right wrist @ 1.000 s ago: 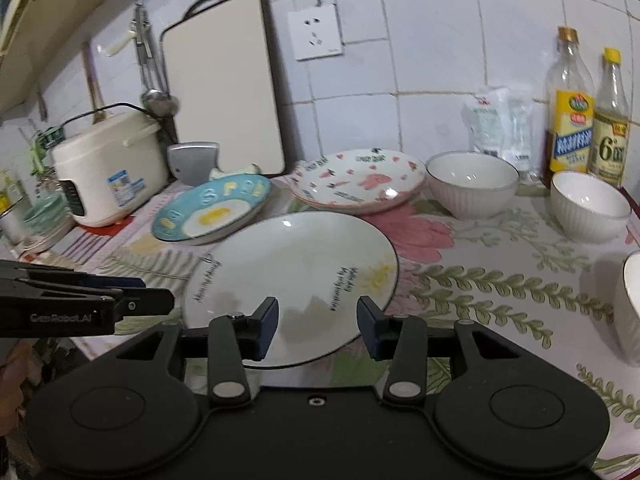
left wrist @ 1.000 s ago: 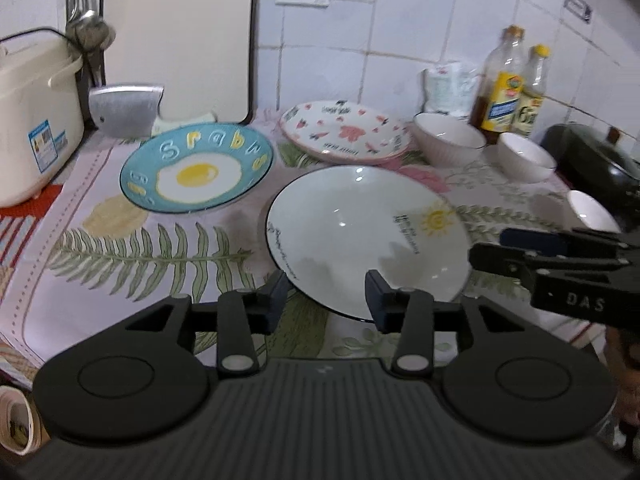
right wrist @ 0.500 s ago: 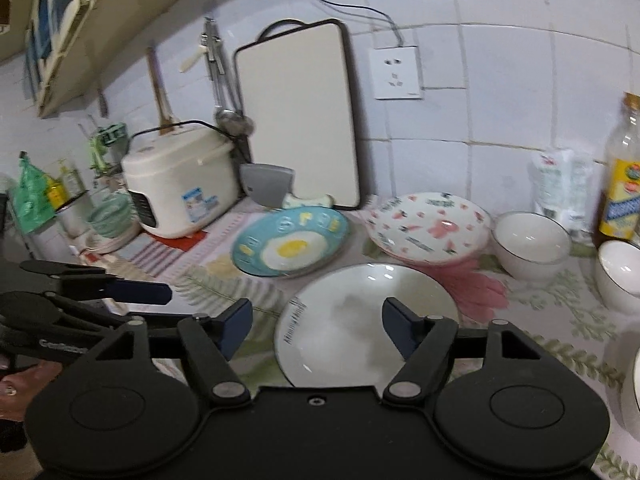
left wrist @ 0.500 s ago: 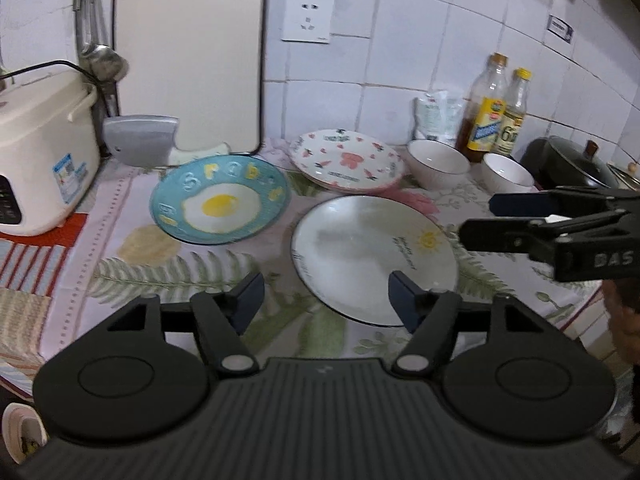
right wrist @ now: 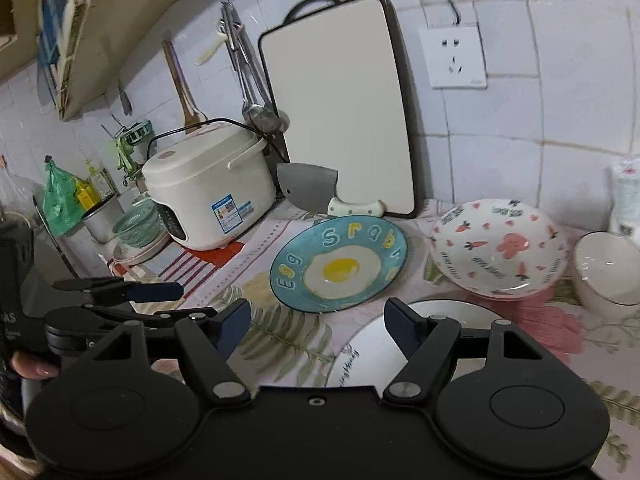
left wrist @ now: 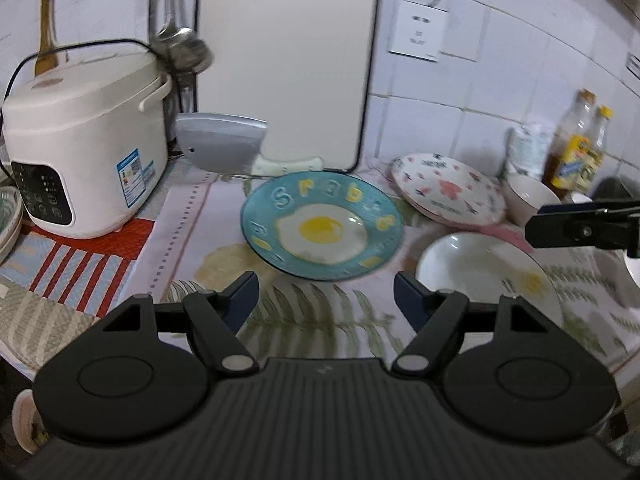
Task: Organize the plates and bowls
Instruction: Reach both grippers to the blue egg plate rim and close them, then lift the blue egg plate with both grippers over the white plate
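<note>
A blue plate with a fried-egg design (left wrist: 322,230) (right wrist: 340,264) lies on the patterned cloth. A white plate with a sun print (left wrist: 488,272) (right wrist: 372,352) lies to its right, nearer the front edge. A white plate with pink carrots (left wrist: 448,190) (right wrist: 500,252) sits behind, with a white bowl (left wrist: 528,200) (right wrist: 608,272) to its right. My left gripper (left wrist: 325,296) is open and empty, above the cloth in front of the blue plate. My right gripper (right wrist: 318,320) is open and empty, above the near edges of the blue and white plates.
A white rice cooker (left wrist: 84,152) (right wrist: 208,192) stands at the left. A cutting board (left wrist: 288,60) (right wrist: 340,104) leans on the tiled wall with a cleaver (left wrist: 224,148) (right wrist: 308,192) before it. Oil bottles (left wrist: 576,148) stand at the back right.
Both grippers have opened wide and drawn back and up from the white plate. Both views have swung left toward the blue egg plate.
</note>
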`<action>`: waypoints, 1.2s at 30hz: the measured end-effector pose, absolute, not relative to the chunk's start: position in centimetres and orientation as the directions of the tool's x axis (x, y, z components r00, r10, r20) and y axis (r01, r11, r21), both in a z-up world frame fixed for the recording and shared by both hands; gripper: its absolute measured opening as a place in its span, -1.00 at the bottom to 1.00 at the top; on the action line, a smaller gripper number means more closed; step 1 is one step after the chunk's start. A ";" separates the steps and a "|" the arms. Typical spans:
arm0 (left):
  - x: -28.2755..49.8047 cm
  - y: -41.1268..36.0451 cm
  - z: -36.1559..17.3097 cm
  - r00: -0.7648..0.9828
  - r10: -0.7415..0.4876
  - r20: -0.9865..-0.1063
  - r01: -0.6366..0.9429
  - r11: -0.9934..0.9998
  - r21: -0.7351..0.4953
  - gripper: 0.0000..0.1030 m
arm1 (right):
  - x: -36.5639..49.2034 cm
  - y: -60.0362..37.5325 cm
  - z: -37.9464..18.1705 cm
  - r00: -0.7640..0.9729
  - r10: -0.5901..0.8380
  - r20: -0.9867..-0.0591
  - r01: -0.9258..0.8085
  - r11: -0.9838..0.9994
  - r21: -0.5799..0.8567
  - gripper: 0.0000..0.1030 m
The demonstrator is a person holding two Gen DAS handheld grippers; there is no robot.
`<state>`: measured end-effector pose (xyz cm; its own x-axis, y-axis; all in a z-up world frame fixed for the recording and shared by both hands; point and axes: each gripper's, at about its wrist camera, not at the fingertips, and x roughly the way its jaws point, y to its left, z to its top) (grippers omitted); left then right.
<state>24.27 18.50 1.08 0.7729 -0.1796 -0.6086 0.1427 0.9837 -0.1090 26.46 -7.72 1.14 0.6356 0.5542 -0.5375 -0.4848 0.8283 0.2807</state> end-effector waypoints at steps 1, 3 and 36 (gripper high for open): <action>25.0 19.0 0.7 0.775 -0.174 -0.608 0.132 0.985 -0.113 0.43 | 27.2 -7.4 0.9 0.628 0.553 -0.547 -0.482 0.829 0.284 0.52; 26.3 19.5 0.0 0.775 -0.164 -0.610 0.118 0.986 -0.116 0.43 | 29.0 -6.9 0.3 0.613 0.550 -0.568 -0.472 0.831 0.295 0.51; 37.6 21.5 -9.8 0.753 -0.116 -0.648 -0.021 0.980 -0.200 -0.32 | 44.3 -4.1 -10.6 0.520 0.511 -0.684 -0.313 0.859 0.404 -0.62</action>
